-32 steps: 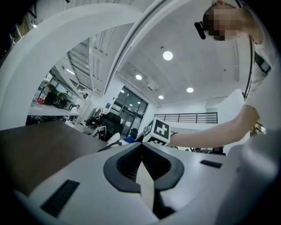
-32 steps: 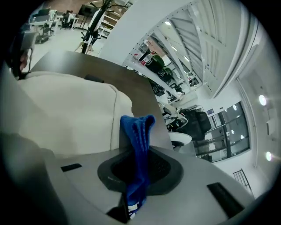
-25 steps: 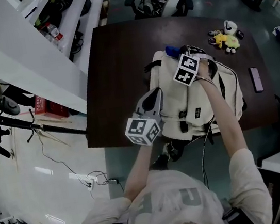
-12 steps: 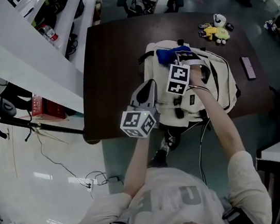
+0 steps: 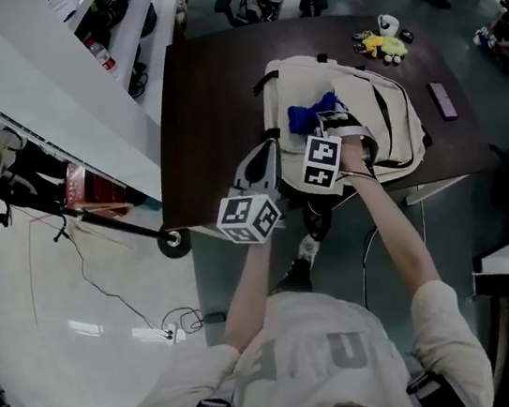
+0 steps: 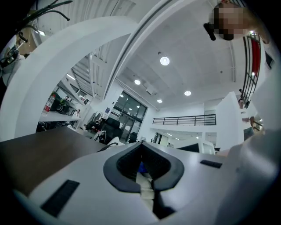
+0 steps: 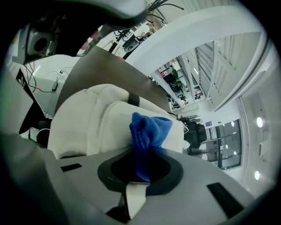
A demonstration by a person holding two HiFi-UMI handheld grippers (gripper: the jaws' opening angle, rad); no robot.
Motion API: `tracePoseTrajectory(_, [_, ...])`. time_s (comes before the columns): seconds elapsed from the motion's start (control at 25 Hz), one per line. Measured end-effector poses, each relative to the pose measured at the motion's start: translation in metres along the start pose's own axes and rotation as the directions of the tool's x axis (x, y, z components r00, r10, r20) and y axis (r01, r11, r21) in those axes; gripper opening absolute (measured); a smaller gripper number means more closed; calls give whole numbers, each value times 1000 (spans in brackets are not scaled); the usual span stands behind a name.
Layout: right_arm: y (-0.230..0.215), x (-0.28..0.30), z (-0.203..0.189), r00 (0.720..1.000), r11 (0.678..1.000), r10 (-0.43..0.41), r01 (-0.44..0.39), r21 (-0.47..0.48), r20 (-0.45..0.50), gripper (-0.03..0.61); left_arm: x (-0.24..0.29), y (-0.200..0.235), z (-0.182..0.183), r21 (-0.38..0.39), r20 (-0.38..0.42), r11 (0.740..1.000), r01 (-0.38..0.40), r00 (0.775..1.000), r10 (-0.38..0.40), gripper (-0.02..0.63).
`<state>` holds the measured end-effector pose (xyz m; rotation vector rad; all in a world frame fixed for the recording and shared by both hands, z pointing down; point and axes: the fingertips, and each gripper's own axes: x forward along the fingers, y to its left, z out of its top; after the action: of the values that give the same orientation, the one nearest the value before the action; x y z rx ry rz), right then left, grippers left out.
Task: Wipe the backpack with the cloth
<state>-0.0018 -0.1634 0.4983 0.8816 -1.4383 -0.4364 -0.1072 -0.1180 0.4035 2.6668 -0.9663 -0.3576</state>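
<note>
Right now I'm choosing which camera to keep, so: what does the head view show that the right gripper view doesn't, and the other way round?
Only the head view shows the left gripper at the near left edge of the backpack, the yellow toy at the table's far corner, and the person's arms. Only the right gripper view shows the right gripper up close, its jaws pinching the blue cloth. Both show that cloth against the cream backpack on the dark table.
</note>
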Motion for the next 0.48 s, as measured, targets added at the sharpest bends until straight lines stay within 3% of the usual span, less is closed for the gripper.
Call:
tracePoseTrajectory(0.28, [58, -30, 8, 1000, 1000, -3, 3, -10, 13, 41, -27, -18, 2, 15, -3, 1000, 17, 1000, -17, 5])
tracePoseTrajectory(0.48, [100, -40, 21, 999, 999, 42, -41, -34, 18, 41, -46, -27, -2, 12, -20, 1000, 26, 999, -26, 5])
